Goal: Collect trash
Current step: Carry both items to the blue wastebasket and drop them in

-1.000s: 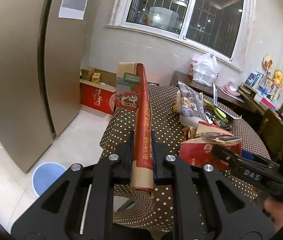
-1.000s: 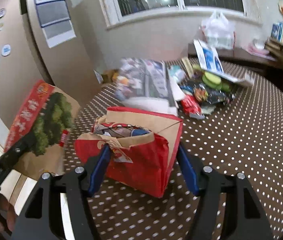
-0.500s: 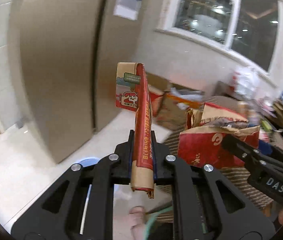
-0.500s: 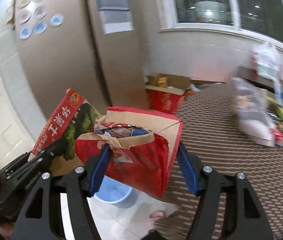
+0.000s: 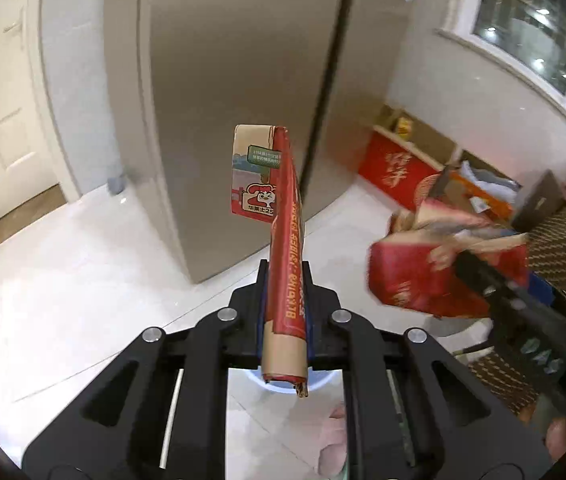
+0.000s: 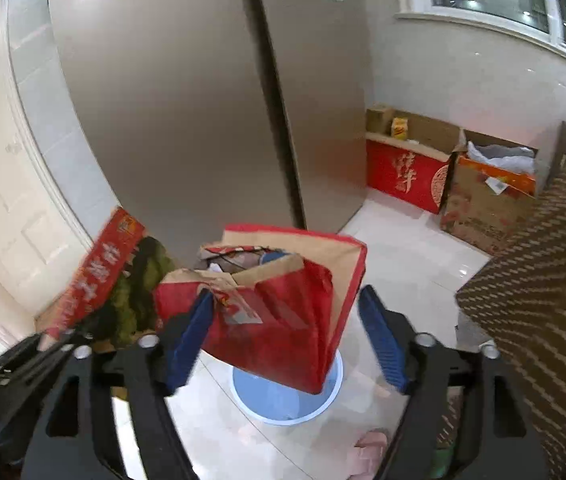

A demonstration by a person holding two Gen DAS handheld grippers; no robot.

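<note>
Left gripper [image 5: 285, 312]: jaws closed tight on a flattened paper bag [image 5: 283, 240], red and brown, printed with a cartoon figure. The bag stands edge-on between the pads and sticks out forward past the fingertips; its torn lower end hangs back behind the pads.

Right gripper [image 6: 283, 332]: jaws have just been opening. The crumpled red paper bag [image 6: 283, 312], stuffed with scraps, sits between them. The left blue pad [image 6: 189, 344] is against the bag's torn brown edge; the right blue pad [image 6: 381, 340] stands clear of the bag's side, with floor showing in the gap. Not a full pinch.

Directly below the right gripper's bag: a round light-blue bin [image 6: 287, 400] on the pale tile floor [image 6: 403, 248], its rim showing on both sides under the bag. From the left wrist the same bin [image 5: 319, 382] is only a sliver behind the held bag's lower end.

Left of the right gripper: the left gripper and its flat bag, side-on. Right of the left gripper: the red bag, blurred.

Beyond both: a tall beige refrigerator [image 6: 203, 100]. To its right, along the wall, a red carton [image 6: 407, 176] and an open cardboard box [image 6: 491, 192]. Far right: the edge of a brown dotted tablecloth [image 6: 543, 280]. A pink slipper [image 6: 367, 446] shows on the floor near the bin.
</note>
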